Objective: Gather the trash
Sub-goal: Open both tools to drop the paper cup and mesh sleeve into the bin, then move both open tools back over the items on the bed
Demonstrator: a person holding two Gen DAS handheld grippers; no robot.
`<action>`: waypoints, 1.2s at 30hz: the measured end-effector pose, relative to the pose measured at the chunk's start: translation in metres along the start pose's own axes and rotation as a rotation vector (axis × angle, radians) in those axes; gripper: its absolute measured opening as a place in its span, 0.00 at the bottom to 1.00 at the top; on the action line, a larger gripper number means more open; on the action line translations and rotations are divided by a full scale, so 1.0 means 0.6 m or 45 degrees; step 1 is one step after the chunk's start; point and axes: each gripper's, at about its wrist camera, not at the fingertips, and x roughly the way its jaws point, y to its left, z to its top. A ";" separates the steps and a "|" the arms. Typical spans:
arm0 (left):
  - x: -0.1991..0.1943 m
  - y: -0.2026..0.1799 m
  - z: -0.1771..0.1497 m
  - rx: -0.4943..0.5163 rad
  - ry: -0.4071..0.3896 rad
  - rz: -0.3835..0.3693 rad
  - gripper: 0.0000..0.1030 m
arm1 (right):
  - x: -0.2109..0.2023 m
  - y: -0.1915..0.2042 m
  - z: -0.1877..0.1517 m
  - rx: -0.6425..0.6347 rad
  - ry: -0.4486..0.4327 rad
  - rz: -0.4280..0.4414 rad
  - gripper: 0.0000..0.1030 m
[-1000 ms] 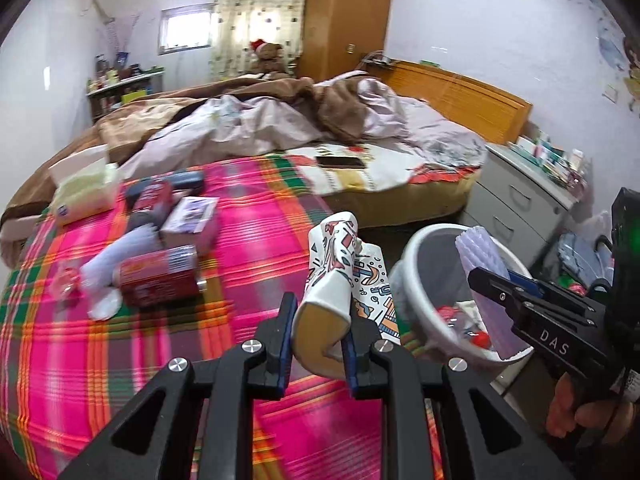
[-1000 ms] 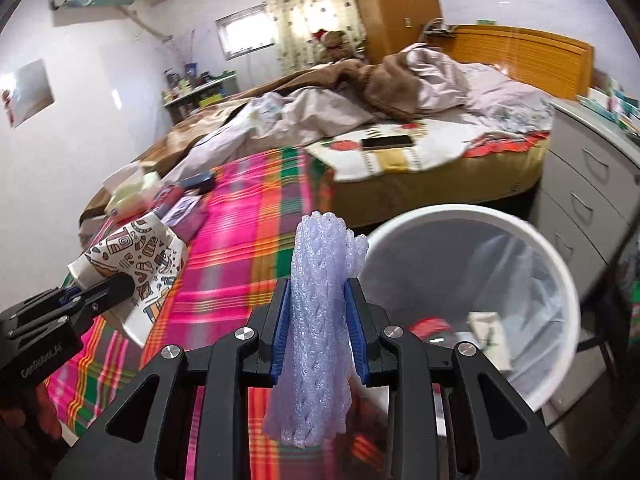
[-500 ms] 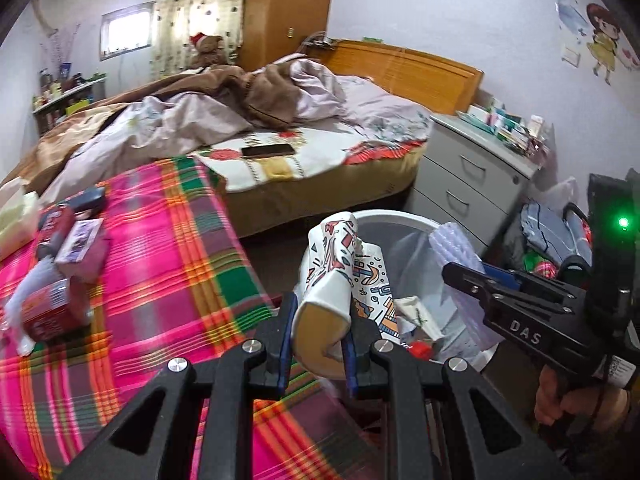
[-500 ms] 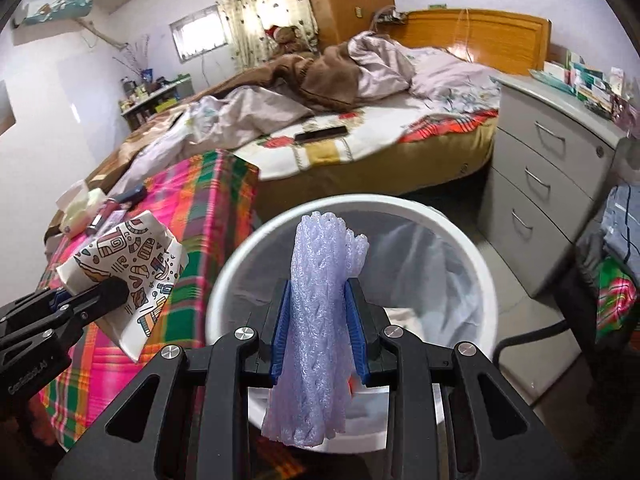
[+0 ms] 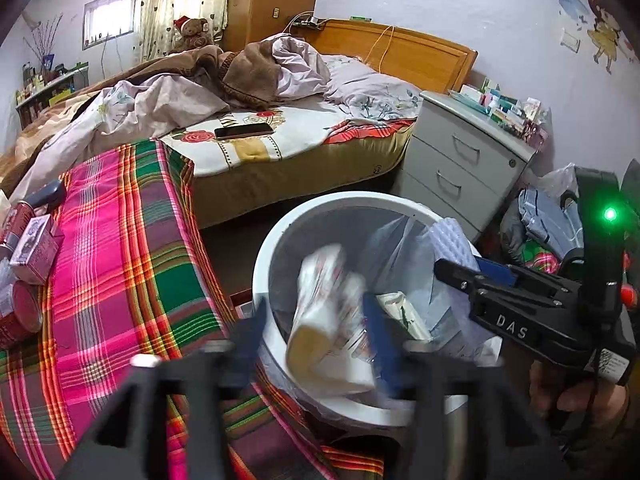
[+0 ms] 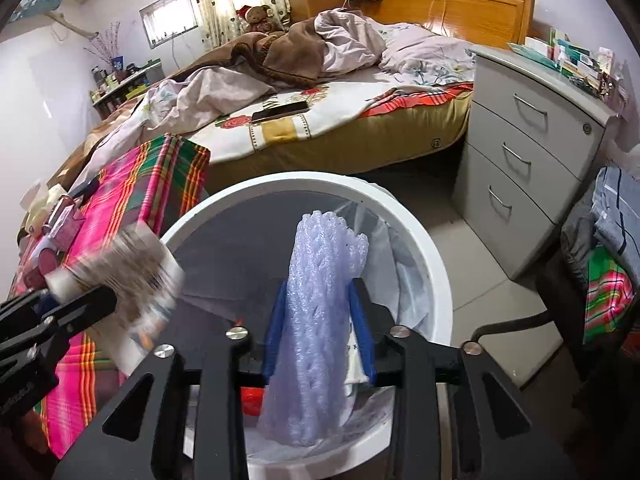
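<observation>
Both grippers hang over a white bin [image 5: 320,205] lined with a clear bag. My left gripper [image 5: 312,336] is blurred and its jaws are opening. The patterned paper cup [image 5: 328,320] sits loose between them, clear of the left pad, tilting over the bin's mouth. In the right wrist view the bin [image 6: 436,264] fills the middle, and the left gripper [image 6: 84,304] and blurred cup [image 6: 136,268] show at the left. My right gripper [image 6: 320,332] has its jaws opening; the pale purple foam net [image 6: 320,300] still stands upright touching both blue pads. The net [image 5: 450,240] also shows beside the right gripper [image 5: 472,280].
A pink plaid cloth [image 5: 120,280] covers the table at the left, with red cans [image 5: 16,316] and a small box [image 5: 36,248]. Behind lie an unmade bed [image 5: 280,140] with a phone [image 5: 244,131]. A grey drawer unit [image 5: 460,168] and piled clothes [image 5: 548,224] stand at the right.
Both grippers swung from over the plaid table to above the bin. The left jaws spread and the cup came loose. The right jaws widened a little around the foam net.
</observation>
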 end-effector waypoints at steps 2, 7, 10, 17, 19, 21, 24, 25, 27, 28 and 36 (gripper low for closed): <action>-0.003 -0.001 0.002 0.006 -0.016 0.001 0.61 | -0.001 -0.002 -0.002 0.005 0.002 -0.005 0.56; -0.008 0.005 0.003 -0.014 -0.022 0.010 0.61 | -0.004 -0.003 -0.002 0.017 -0.008 -0.003 0.57; -0.017 0.013 0.001 -0.024 -0.032 0.016 0.61 | -0.011 -0.001 -0.003 0.024 -0.020 0.005 0.57; -0.043 0.036 -0.009 -0.055 -0.066 0.053 0.61 | -0.025 0.014 -0.001 0.014 -0.047 0.026 0.57; -0.052 0.043 -0.013 -0.062 -0.076 0.062 0.61 | -0.027 0.022 -0.001 0.007 -0.057 0.035 0.57; -0.061 0.051 -0.016 -0.070 -0.086 0.067 0.61 | -0.030 0.031 -0.002 0.000 -0.064 0.043 0.57; -0.076 0.062 -0.021 -0.071 -0.105 0.102 0.61 | -0.034 0.046 -0.002 -0.013 -0.077 0.061 0.57; -0.081 0.065 -0.022 -0.071 -0.111 0.113 0.61 | -0.035 0.050 -0.003 -0.017 -0.080 0.066 0.57; -0.090 0.076 -0.026 -0.087 -0.119 0.110 0.61 | -0.038 0.060 -0.004 -0.026 -0.089 0.080 0.57; -0.096 0.083 -0.028 -0.099 -0.125 0.113 0.61 | -0.039 0.065 -0.004 -0.031 -0.095 0.089 0.57; -0.129 0.125 -0.041 -0.134 -0.162 0.180 0.61 | -0.043 0.108 -0.007 -0.080 -0.110 0.137 0.57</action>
